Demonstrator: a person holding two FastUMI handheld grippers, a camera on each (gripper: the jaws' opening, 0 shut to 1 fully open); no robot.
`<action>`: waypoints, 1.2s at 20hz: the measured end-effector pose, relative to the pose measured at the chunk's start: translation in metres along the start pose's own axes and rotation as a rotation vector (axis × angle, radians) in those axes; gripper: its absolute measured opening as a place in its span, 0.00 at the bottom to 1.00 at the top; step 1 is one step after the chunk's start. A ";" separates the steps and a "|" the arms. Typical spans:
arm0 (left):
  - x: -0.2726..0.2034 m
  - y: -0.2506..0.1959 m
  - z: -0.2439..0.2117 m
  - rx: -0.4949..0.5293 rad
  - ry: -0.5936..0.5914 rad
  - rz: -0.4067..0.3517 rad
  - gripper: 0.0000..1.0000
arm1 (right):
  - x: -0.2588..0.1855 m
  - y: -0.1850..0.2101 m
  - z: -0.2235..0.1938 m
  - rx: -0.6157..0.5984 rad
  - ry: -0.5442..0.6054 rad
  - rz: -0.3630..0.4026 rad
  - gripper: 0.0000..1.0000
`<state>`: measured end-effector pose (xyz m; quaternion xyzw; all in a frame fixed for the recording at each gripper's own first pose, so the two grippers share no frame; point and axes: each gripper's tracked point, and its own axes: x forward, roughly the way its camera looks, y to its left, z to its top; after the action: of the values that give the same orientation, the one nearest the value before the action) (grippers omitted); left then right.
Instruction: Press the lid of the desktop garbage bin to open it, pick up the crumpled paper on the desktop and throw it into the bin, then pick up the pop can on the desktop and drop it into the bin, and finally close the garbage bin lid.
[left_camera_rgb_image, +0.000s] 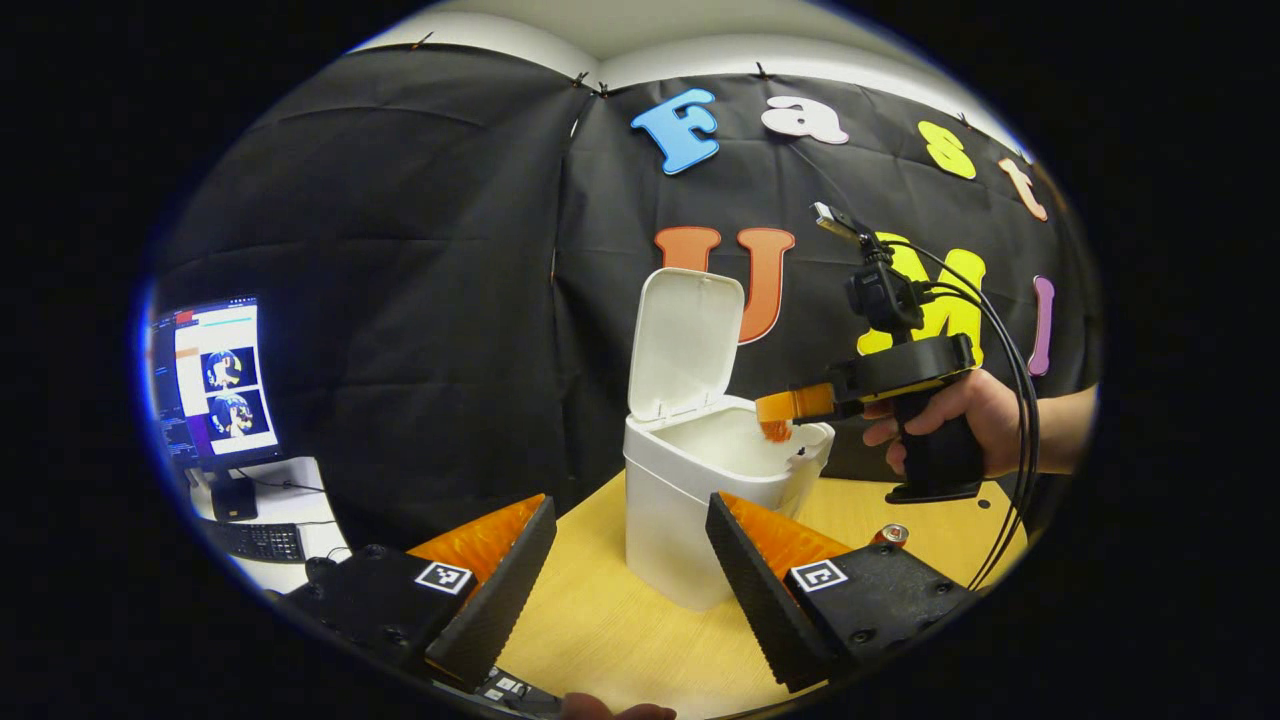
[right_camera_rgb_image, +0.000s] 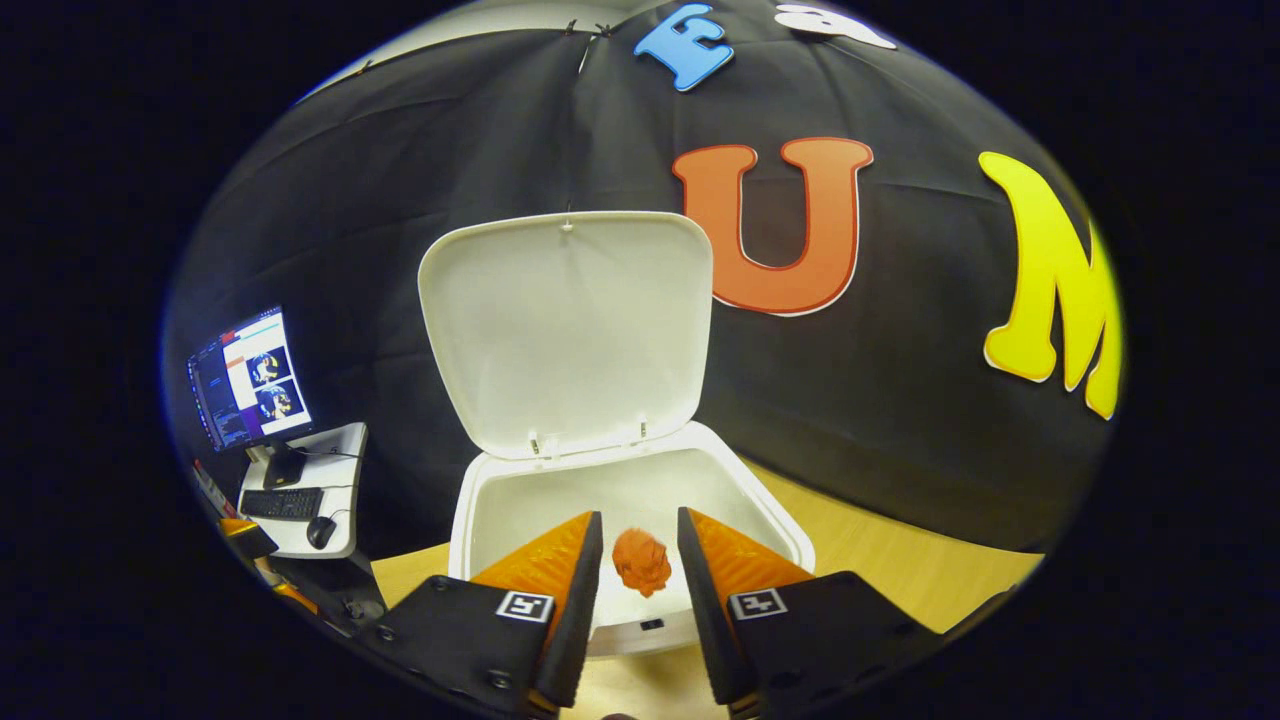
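In the right gripper view, the right hand-held gripper (right_camera_rgb_image: 640, 560) hangs over the open bin (right_camera_rgb_image: 480, 520), lid (right_camera_rgb_image: 565, 330) upright at 12 o'clock. Its jaws stand apart, the crumpled paper (right_camera_rgb_image: 641, 562) loose between them. The left hand-held gripper (left_camera_rgb_image: 630, 560) is wide open, empty. The pop can (left_camera_rgb_image: 890, 535) stands on the worktop (left_camera_rgb_image: 600, 620) at 4 o'clock from the bin.

The garbage bin (right_camera_rgb_image: 500, 520) and its lid (right_camera_rgb_image: 565, 335) are showing smooth, matt plastic. The crumpled paper (right_camera_rgb_image: 641, 562) is looking rough and creased. The table (left_camera_rgb_image: 610, 620) is presenting smooth wood-grain laminate. The pop can (left_camera_rgb_image: 889, 535) is showing glossy metal.
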<state>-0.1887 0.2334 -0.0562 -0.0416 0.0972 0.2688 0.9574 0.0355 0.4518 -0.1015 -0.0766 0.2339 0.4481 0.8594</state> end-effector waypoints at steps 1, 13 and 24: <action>0.001 -0.003 0.001 0.001 -0.002 -0.010 1.00 | 0.000 -0.001 0.000 -0.002 0.001 -0.005 0.56; 0.023 -0.099 0.010 0.081 -0.046 -0.262 0.99 | -0.102 -0.056 0.034 0.029 -0.222 -0.122 0.77; 0.010 -0.195 -0.031 0.120 0.008 -0.516 0.99 | -0.240 -0.165 -0.019 0.054 -0.298 -0.387 0.81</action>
<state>-0.0838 0.0682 -0.0831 -0.0092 0.1030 0.0094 0.9946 0.0451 0.1722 -0.0184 -0.0301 0.0974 0.2752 0.9560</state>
